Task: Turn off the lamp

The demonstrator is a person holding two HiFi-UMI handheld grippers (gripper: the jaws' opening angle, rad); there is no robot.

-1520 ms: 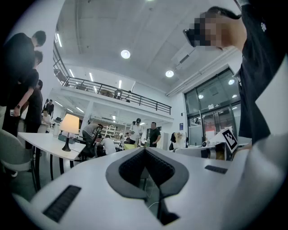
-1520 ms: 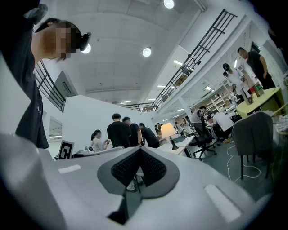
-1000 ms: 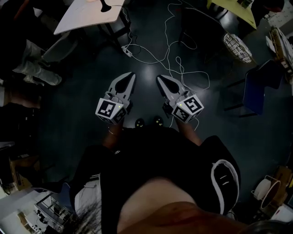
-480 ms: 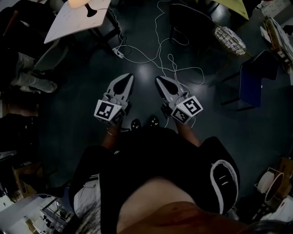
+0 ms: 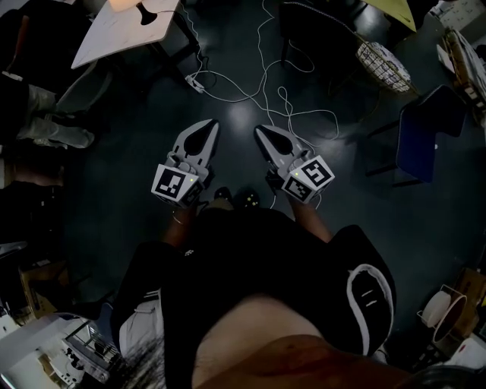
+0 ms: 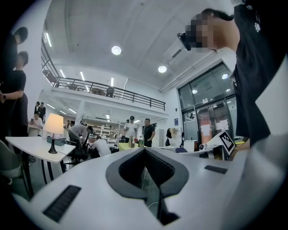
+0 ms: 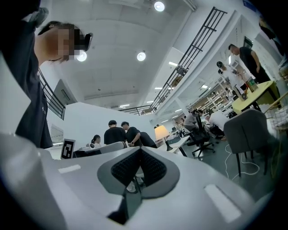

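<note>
The lamp (image 5: 125,4) glows at the far top left of the head view, its black base on a white table (image 5: 121,38). In the left gripper view the lit lamp (image 6: 54,126) stands on that table (image 6: 31,146), well ahead and to the left. The right gripper view shows the lamp (image 7: 160,133) far ahead, just right of the jaws. My left gripper (image 5: 206,127) and right gripper (image 5: 263,131) are held side by side over the dark floor, both shut and empty, pointing roughly level. Both are far short of the lamp.
White cables (image 5: 282,99) and a power strip (image 5: 194,82) lie on the floor ahead. A dark chair (image 5: 315,30), a wire basket (image 5: 383,64) and a blue chair (image 5: 418,144) stand to the right. A seated person's legs (image 5: 45,129) are at the left. Several people stand beyond the table.
The table, cables and chairs have slid down and nearer in the head view, and the lit lamp shade has come into view at the top left. Both grippers stay shut, side by side.
</note>
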